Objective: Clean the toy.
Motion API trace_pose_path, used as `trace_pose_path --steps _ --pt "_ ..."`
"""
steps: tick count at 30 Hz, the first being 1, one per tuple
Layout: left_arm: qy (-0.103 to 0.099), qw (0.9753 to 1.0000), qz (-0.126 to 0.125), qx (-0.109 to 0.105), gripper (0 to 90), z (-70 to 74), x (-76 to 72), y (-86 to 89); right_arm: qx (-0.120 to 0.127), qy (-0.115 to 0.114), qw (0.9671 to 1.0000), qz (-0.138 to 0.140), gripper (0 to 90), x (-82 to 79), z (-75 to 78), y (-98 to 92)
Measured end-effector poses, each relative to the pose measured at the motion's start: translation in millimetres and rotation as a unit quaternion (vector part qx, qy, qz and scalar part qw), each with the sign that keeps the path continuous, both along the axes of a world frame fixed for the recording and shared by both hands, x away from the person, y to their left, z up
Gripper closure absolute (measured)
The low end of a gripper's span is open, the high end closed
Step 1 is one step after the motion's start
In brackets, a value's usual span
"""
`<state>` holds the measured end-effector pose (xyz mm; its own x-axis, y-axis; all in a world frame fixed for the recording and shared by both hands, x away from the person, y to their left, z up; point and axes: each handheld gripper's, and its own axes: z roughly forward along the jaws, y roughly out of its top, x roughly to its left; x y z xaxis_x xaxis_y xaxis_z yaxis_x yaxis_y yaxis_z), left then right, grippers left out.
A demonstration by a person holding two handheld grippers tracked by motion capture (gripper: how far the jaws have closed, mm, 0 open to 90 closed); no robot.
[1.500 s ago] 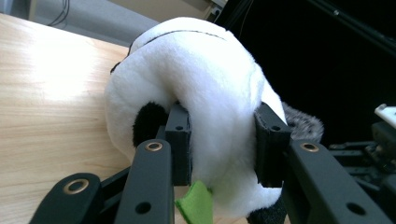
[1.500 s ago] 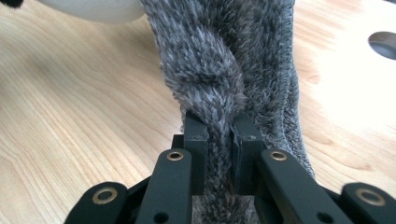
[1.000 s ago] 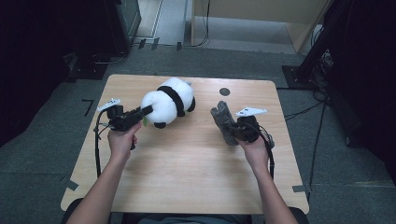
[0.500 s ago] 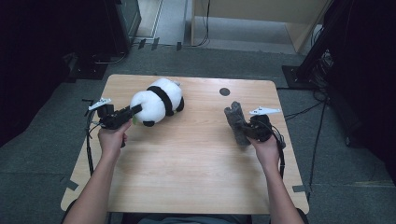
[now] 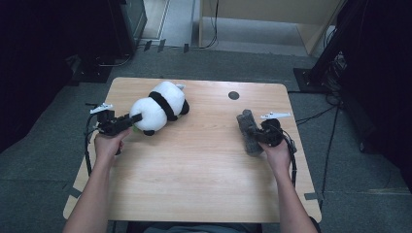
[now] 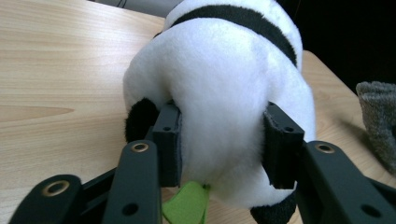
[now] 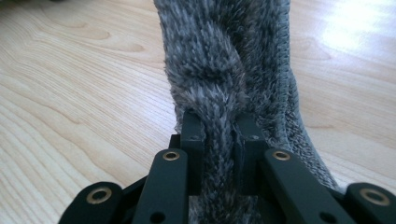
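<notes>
A black-and-white plush panda [image 5: 160, 107] lies on the wooden table [image 5: 194, 174] at the left rear. My left gripper [image 5: 135, 118] is shut on its white body; in the left gripper view both pads press into the panda [image 6: 224, 102], with a green tag [image 6: 187, 205] below. A grey fuzzy sock [image 5: 248, 131] lies at the right. My right gripper [image 5: 252, 134] is shut on it; in the right gripper view the jaws pinch a fold of the sock [image 7: 229, 70] at my right gripper [image 7: 219, 140].
A small black round hole [image 5: 233, 95] sits in the table near the far edge. Dark equipment and cables stand on the floor around the table. Bare wood stretches across the middle and front of the table.
Both hands moved apart: the left gripper carried the panda leftward, and the right gripper carried the sock to the right.
</notes>
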<state>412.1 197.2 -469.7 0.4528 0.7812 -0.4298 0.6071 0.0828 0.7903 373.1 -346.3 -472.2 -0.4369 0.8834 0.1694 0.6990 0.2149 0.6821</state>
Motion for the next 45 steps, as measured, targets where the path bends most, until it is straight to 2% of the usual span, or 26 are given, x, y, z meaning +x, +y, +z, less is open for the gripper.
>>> trace_pose_path --steps 3,5,9,12,15,17,18,20,26,33,38,40,45 --pt "0.001 0.9999 -0.009 0.007 49.3 -0.6 0.5 -0.9 -0.008 0.004 1.0 -0.004 76.4 3.4 -7.5 -1.1" --pt "0.014 0.9995 -0.021 0.016 42.5 -1.9 2.4 -0.5 -0.009 0.01 0.9999 -0.005 75.9 5.7 -12.1 -2.3" --pt "0.012 0.9994 -0.023 0.022 32.3 -0.1 3.3 0.8 -0.002 0.017 0.9998 -0.008 73.3 9.4 -17.9 -4.1" --pt "0.008 0.9994 -0.025 0.023 28.3 0.9 3.2 1.1 -0.007 0.015 0.9998 -0.006 69.2 10.2 -20.6 -3.5" --pt "0.007 0.9991 -0.028 0.03 25.9 3.5 2.6 2.1 -0.009 0.012 0.9999 -0.008 60.5 10.8 -22.1 -4.3" --pt "0.006 0.9989 -0.027 0.038 23.9 5.7 2.0 2.4 0.003 0.019 0.9998 -0.006 52.3 11.9 -24.4 -6.3" --pt "0.006 0.9989 -0.027 0.039 22.1 6.1 2.1 2.4 0.021 0.028 0.9994 0.001 47.7 13.1 -26.8 -8.1" --pt "0.003 0.9987 -0.025 0.043 21.2 7.4 1.8 1.8 0.034 0.034 0.9989 0.003 44.0 13.7 -28.1 -9.6" --pt "-0.002 0.9986 -0.027 0.047 20.6 14.6 -0.8 1.1 0.027 0.027 0.9993 0.0 39.1 11.5 -22.3 -10.1" --pt "-0.009 0.9963 -0.039 0.076 20.8 26.1 -8.5 -4.7 0.042 -0.002 0.9991 -0.002 37.2 5.3 -7.8 -12.0" --pt "-0.019 0.9947 -0.039 0.093 22.5 32.6 -14.1 -9.7 0.031 -0.016 0.9994 0.005 37.3 -2.5 4.0 -6.0" --pt "-0.025 0.9941 -0.045 0.096 22.8 36.3 -17.4 -11.7 0.032 -0.022 0.9992 0.007 37.7 -5.6 8.9 -3.7" --pt "-0.025 0.992 -0.067 0.104 23.0 41.9 -24.8 -21.7 0.033 -0.033 0.9988 0.018 38.5 -12.7 19.0 4.6"
